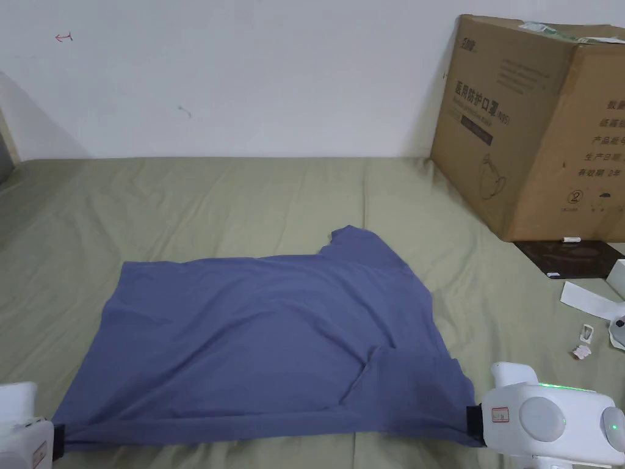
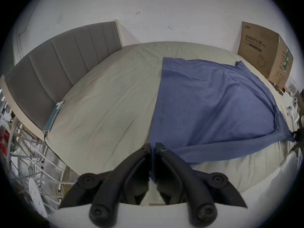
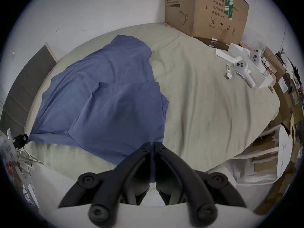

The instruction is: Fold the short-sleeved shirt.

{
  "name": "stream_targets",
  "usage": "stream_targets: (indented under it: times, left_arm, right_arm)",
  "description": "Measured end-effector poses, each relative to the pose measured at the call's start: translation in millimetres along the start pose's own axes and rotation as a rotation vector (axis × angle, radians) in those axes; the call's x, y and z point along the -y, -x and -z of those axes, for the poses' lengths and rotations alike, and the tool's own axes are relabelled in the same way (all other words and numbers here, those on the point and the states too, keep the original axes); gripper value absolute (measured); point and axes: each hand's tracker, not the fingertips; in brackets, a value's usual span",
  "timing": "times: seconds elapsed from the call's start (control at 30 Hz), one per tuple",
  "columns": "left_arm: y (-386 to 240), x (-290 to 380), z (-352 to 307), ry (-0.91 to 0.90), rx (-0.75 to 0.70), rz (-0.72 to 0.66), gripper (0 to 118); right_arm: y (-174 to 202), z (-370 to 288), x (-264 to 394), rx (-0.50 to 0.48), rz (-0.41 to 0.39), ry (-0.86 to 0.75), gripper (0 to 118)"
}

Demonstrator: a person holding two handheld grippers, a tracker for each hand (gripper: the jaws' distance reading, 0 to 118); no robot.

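The left hand-held gripper is clamped on one near corner of the blue shirt, which lies spread on the bed between it and the right hand-held gripper, clamped on the other corner.

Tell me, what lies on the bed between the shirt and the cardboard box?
Nothing: in the head view, bare olive sheet separates the shirt from the box. The right gripper view shows the same.
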Motion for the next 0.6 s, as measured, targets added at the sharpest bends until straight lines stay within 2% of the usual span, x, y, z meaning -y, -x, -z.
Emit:
stream_targets:
  times: [0.03,0.07,0.1,0.13,0.23,0.3,0.37,0.4,0.43,0.47,0.5,0.53,0.6]
  left_arm:
    - [0,0,0,0.015,0.003,-0.003,45]
    - [-1,0,0,0.02,0.0,-0.008,69]
    - [-2,1,-1,0.026,0.009,-0.014,86]
    - [-1,-1,-4,0.051,0.035,-0.023,99]
    - [0,0,-18,0.03,0.054,-0.03,102]
    - [0,0,-29,0.015,0.053,-0.023,102]
    - [0,4,-42,0.005,0.06,-0.03,101]
    - [0,6,-47,0.004,0.082,-0.041,97]
    - [0,9,-53,0.0,0.119,-0.051,77]
    - [-1,14,-57,-0.003,0.127,-0.05,49]
    - [-4,19,-59,0.002,0.123,-0.044,17]
    - [-7,25,-60,0.008,0.115,-0.032,0]
    - [-8,36,-59,0.018,0.127,-0.03,0]
  right_arm:
    - [0,0,0,0.005,-0.012,-0.01,9]
    - [1,-1,0,0.005,-0.027,-0.017,22]
    - [3,-2,0,0.012,-0.039,-0.026,38]
    - [4,-5,0,0.037,-0.06,-0.038,45]
    - [12,-16,3,0.05,-0.142,-0.078,45]
    - [15,-22,2,0.038,-0.143,-0.075,45]
    - [17,-29,1,-0.038,-0.12,-0.097,45]
    - [17,-32,1,-0.065,-0.105,-0.104,45]
    - [18,-35,1,-0.076,-0.102,-0.11,43]
    - [21,-38,4,-0.077,-0.108,-0.126,32]
    - [24,-40,6,-0.078,-0.118,-0.133,11]
    - [26,-40,10,-0.075,-0.122,-0.142,1]
    - [26,-39,16,-0.103,-0.12,-0.147,0]
